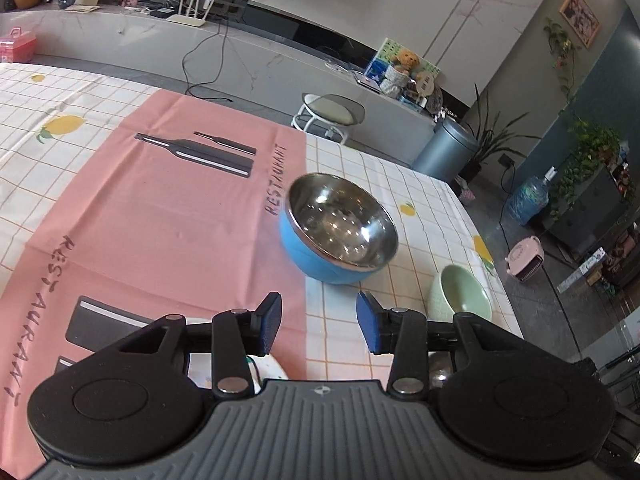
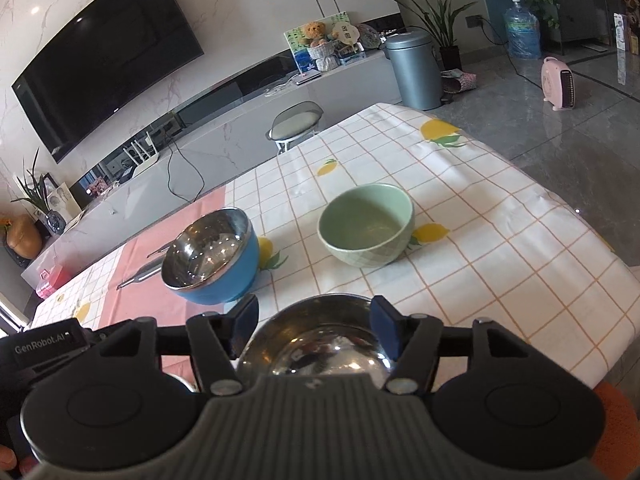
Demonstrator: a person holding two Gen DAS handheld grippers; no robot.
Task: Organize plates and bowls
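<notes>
It is a living room with a dark television (image 2: 108, 64) on a marble wall and a long low cabinet (image 2: 224, 136) beneath it. Nearer stands a table under a checked lemon-print tablecloth (image 2: 480, 216), with a pink restaurant-print cloth (image 1: 160, 208) laid over part of it.

On that table the crockery is spread out loosely, not gathered. The blue bowl with the steel lining (image 1: 338, 228) sits on the edge of the pink cloth, leaning a little to one side. The pale green ceramic bowl (image 2: 366, 226) stands upright on the checks, well apart from it. A steel bowl (image 2: 316, 340) lies close under the right gripper's camera. None are nested, so the sorting looks unfinished to me.

The left gripper (image 1: 318, 322) has its blue pads standing apart with only tablecloth between them, so it holds nothing. The blue bowl lies ahead of it and slightly right; the green bowl is off to its right. Something white shows just under its left finger, possibly a plate (image 1: 272, 368), too hidden to be sure.

The right gripper (image 2: 314, 322) also stands wide. The steel bowl's rim shows between its pads, but they do not seem to press on it; I judge it is free, resting on the table.
</notes>
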